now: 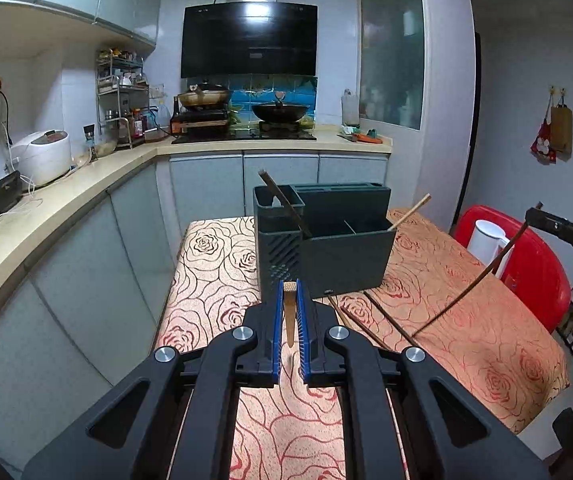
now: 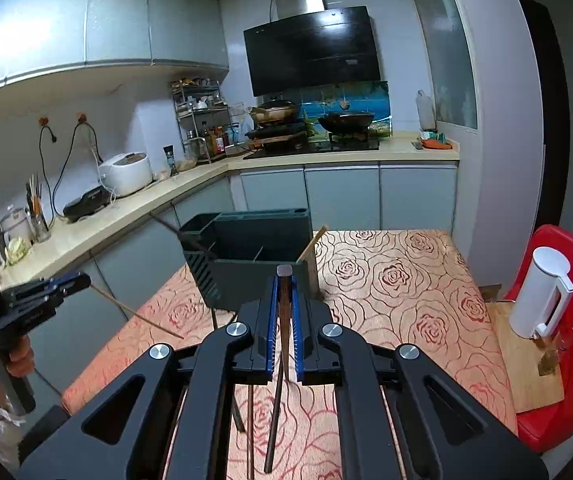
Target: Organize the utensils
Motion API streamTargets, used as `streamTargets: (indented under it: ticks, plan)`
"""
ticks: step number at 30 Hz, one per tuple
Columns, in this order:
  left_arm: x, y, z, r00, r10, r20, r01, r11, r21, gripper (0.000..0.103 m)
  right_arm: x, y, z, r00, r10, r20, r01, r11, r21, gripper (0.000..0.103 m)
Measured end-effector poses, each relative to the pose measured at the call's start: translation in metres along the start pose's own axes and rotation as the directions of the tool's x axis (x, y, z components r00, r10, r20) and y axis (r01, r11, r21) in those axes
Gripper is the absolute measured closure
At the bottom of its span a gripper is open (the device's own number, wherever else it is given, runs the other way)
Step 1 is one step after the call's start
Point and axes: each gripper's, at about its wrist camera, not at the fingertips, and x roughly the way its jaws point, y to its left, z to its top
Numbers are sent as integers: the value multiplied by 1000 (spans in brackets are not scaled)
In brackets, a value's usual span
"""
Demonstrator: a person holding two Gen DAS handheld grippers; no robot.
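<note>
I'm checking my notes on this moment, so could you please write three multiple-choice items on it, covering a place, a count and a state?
1. Where does the dark utensil holder stand?
A. on the rose-patterned table
B. on the counter
C. on the red chair

2. How many chopsticks lean in the holder?
A. none
B. two
C. five

3. What does the left claw hold?
A. nothing
B. a spoon
C. a light chopstick

Answers: 1 A, it sits on the tablecloth; 2 B, one dark, one light; 3 C, its blue pads pinch a light chopstick.
</note>
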Motion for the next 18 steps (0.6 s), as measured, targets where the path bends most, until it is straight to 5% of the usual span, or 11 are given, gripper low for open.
streamTargets:
  ticks: [18]
  plan:
    - [-8,-10,65,998,-56,-9,57,994,89,97,11,8,67,999,14,41,-12,999,-32,96]
